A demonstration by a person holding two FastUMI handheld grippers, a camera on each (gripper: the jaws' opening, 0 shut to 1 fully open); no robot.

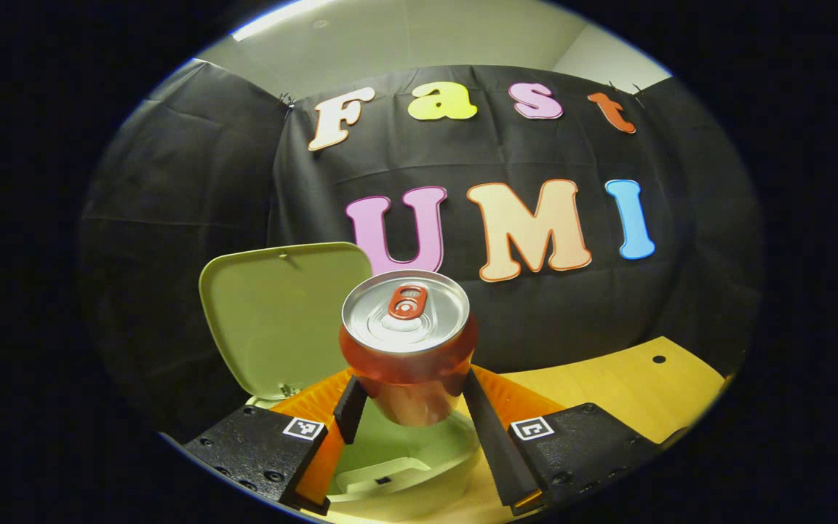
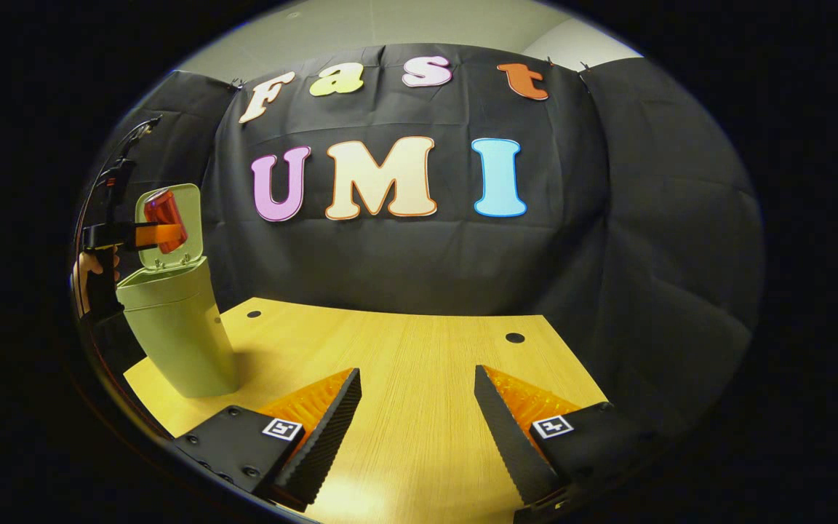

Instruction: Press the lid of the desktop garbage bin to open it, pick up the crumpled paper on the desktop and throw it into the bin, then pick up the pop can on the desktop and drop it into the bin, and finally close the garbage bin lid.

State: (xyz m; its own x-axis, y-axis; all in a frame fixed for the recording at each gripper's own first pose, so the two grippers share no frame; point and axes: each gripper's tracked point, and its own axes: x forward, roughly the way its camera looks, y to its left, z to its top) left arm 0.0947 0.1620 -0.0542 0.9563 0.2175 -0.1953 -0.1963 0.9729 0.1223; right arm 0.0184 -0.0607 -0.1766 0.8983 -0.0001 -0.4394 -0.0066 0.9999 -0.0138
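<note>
The left hand-held gripper (image 1: pixel 410 397) holds the pop can (image 1: pixel 408 342) upright between its two fingers, both pressing on the can's lower body. The can's silver top and pull tab face the camera. Directly beneath the can and the fingers lies the open mouth of the garbage bin (image 1: pixel 404 466). The bin's lid (image 1: pixel 281 316) stands raised, behind and to the left of the can.

In the right gripper view, the right hand-held gripper (image 2: pixel 417 407) is wide open and holds nothing; it hangs over bare counter (image 2: pixel 404 349). Far to its left stands the garbage bin (image 2: pixel 179 335) near the counter's edge, its lid (image 2: pixel 172 218) up. The left hand-held gripper (image 2: pixel 161 234), with a hand (image 2: pixel 92 273) on its grip, holds the pop can (image 2: pixel 164 218) above the bin's opening, in front of the lid. Crumpled paper cannot be made out inside the bin.
</note>
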